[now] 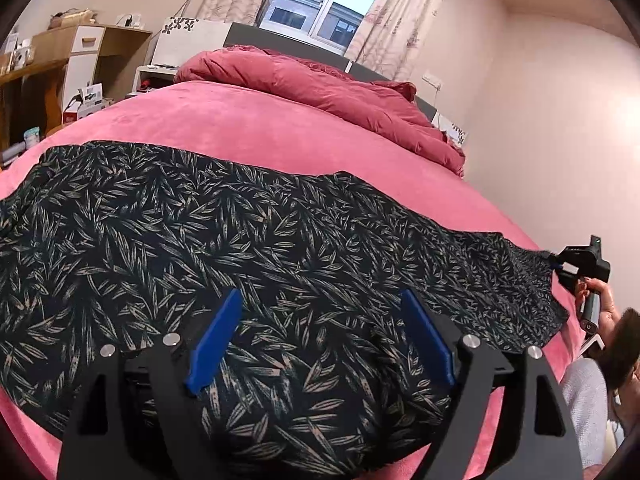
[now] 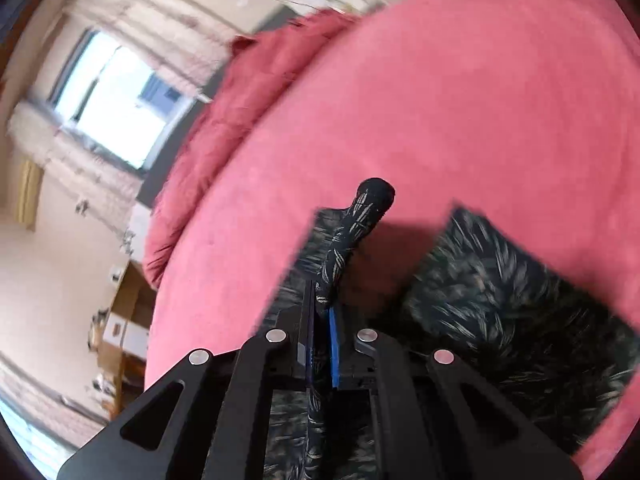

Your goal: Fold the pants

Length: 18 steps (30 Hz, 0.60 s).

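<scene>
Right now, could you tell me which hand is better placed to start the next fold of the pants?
Right: its claw is shut on the pants edge, while the left claw hangs open above flat fabric.

Daylight is pouring in through the window [image 1: 320, 4], blowing out to white in the right wrist view. The left view is staying sharp; the right is smearing with motion blur — curtains [image 2: 80, 80] and pants [image 2: 500, 300] streaking. Fisheye bending is curving the bed [image 1: 260, 128], and dark vignetting is ringing both frames.

pants [image 1: 248, 240] spread across bed [image 1: 280, 128]; duvet [image 1: 320, 92] heaped behind, by headboard [image 1: 256, 38]
</scene>
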Tool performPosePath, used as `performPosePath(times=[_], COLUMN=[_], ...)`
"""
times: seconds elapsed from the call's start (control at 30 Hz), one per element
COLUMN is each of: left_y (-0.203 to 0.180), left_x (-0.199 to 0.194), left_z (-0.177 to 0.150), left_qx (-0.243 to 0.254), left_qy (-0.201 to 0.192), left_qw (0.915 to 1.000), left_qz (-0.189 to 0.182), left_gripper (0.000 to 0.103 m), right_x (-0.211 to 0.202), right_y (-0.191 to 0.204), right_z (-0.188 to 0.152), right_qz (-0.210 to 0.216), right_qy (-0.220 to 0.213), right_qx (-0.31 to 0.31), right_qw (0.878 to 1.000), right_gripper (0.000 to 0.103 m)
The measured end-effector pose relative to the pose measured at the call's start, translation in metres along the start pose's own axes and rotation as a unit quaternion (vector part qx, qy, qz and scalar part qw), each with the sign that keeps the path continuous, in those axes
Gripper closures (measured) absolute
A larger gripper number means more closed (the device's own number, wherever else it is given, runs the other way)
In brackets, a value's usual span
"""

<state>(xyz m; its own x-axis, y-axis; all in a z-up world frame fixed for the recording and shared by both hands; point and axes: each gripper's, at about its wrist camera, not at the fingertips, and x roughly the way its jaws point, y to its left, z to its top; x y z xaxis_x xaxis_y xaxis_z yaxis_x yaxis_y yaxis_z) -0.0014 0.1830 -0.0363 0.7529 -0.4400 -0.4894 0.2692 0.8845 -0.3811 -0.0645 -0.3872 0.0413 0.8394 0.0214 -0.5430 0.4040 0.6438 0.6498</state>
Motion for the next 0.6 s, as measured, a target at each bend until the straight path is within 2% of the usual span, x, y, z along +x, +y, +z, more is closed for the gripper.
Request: performPosePath(times=[0.13, 0.23, 0.37, 0.43, 0.5, 0.6], left_y=[-0.001, 0.000, 0.005, 0.004, 0.002, -0.005], left_x=[0.000, -0.001, 0.003, 0.004, 0.003, 0.002], left_z=[0.001, 0.001, 0.002, 0.001, 0.000, -0.002], left_qx=[0.000, -0.002, -0.001, 0.001, 0.004, 0.009], left_qy=[0.000, 0.000, 0.001, 0.002, 0.003, 0.004], left_qw=[1.0000, 1.0000, 1.0000, 1.0000, 1.0000, 0.9999], left_qz=[-0.001, -0.005, -0.007, -0.006, -0.004, 0.001], left_gripper=[0.022, 0.022, 0.021, 0.021, 0.021, 0.021], right_x=[-0.048, -0.075, -0.079, -0.071, -0.064, -0.061], right_y=[0.021, 0.006, -0.047, -0.075, -0.090, -0.097], right_z=[0.004, 0.000, -0.019, -0.032, -0.040, -0.045], right_qz=[0.007, -0.015, -0.054, -0.054, -0.057, -0.031], right_qy=[-0.038, -0.046, -0.013, 0.007, 0.016, 0.006], right_qx=[-0.058, -0.068, -0.018, 0.031, 0.051, 0.071], right_qw=[0.998, 0.997, 0.998, 0.998, 0.997, 0.997], right_gripper=[0.098, 0.098, 0.098, 0.098, 0.098, 0.098])
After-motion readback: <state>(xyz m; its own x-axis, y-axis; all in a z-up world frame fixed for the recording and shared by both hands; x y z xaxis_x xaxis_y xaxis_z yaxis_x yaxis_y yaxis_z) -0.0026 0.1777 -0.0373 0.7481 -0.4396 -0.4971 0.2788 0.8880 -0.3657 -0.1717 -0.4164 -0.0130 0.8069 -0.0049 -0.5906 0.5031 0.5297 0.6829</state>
